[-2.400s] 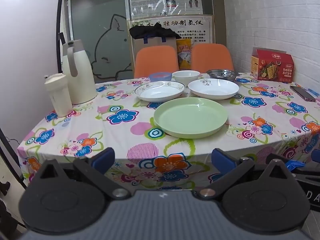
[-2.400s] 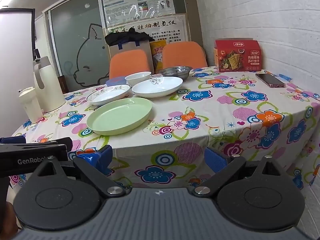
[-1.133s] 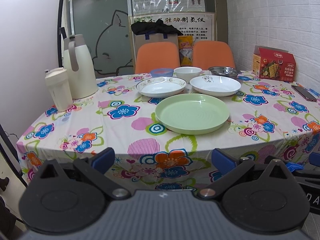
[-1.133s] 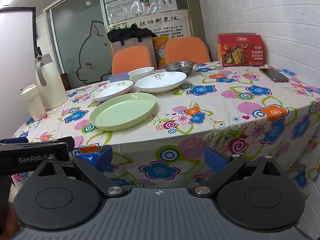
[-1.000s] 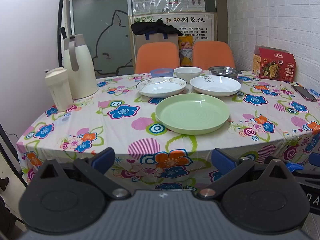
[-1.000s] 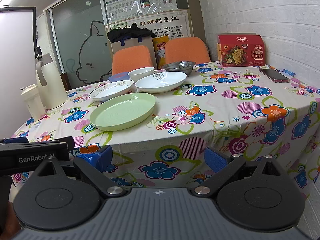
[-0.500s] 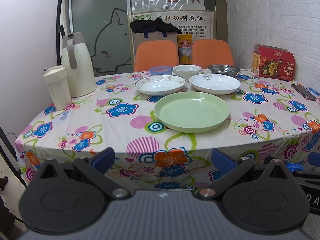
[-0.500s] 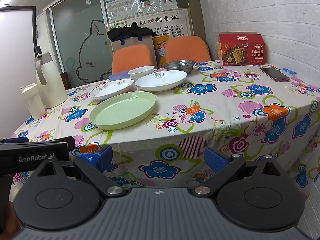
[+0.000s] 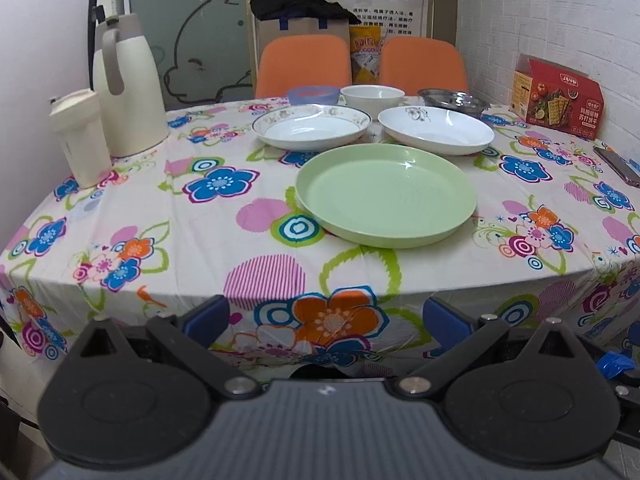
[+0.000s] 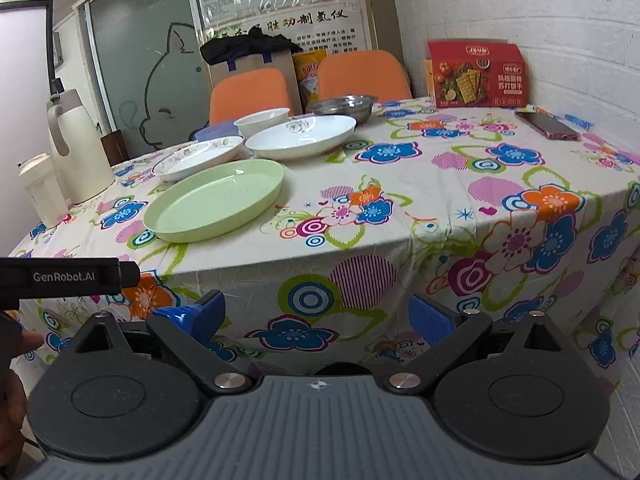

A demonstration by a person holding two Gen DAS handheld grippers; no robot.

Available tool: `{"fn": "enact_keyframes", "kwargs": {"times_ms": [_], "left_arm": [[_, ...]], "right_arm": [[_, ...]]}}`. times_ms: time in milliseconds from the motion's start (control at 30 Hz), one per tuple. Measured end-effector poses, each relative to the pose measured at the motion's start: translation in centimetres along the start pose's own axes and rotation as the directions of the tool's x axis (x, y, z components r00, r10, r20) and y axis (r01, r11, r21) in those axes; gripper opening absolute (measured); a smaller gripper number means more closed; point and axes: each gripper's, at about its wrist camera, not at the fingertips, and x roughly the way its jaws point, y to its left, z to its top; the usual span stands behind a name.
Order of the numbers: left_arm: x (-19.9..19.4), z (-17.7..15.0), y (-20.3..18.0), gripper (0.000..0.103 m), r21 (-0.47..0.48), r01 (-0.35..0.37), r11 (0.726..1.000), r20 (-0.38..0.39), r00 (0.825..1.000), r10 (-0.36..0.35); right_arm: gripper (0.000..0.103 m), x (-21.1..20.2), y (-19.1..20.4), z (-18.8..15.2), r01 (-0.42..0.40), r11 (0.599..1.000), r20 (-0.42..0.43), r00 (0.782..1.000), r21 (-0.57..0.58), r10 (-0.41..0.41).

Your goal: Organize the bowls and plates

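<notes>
Both sets of jaws spread wide, nothing held, short of the tabletop (image 9: pixel 208 216); green plate (image 9: pixel 386 194) lies nearest, white plates and bowls behind; I'd slide the left gripper (image 9: pixel 326 318) level onto its near rim, gently

Both wrist views look forward from just off the table's (image 9: pixel 120 216) near edge, at about tabletop height. The left view faces the green plate (image 9: pixel 386 194) squarely; the right view sits further right, angled leftward. Both share the plates, bowls and orange chairs (image 10: pixel 250 94).
</notes>
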Motion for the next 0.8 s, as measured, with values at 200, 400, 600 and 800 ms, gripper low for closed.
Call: {"fn": "enact_keyframes", "kwargs": {"times_ms": [200, 400, 600, 800], "left_arm": [[2.1, 1.9, -0.1, 0.103, 0.021, -0.001, 1.000, -0.027, 1.000, 0.001], [4.6, 4.5, 1.0, 0.103, 0.018, -0.022, 1.000, -0.047, 0.999, 0.022], [8.4, 7.2, 2.6, 0.103, 0.014, -0.036, 0.999, -0.083, 0.996, 0.037], [12.0, 10.3, 5.2, 0.103, -0.034, 0.015, 0.999, -0.105, 0.994, -0.019]], "right_arm": [[0.086, 2.4, -0.1, 1.7, -0.016, 1.000, -0.060, 0.998, 0.019, 0.018], [0.086, 5.0, 1.3, 5.7, -0.004, 0.999, -0.047, 0.999, -0.047, 0.002], [0.086, 9.8, 3.3, 9.3, -0.018, 0.992, -0.079, 0.997, -0.128, 0.008], [0.086, 14.1, 4.6, 11.2, -0.033, 0.985, -0.109, 0.994, -0.169, 0.014]]}}
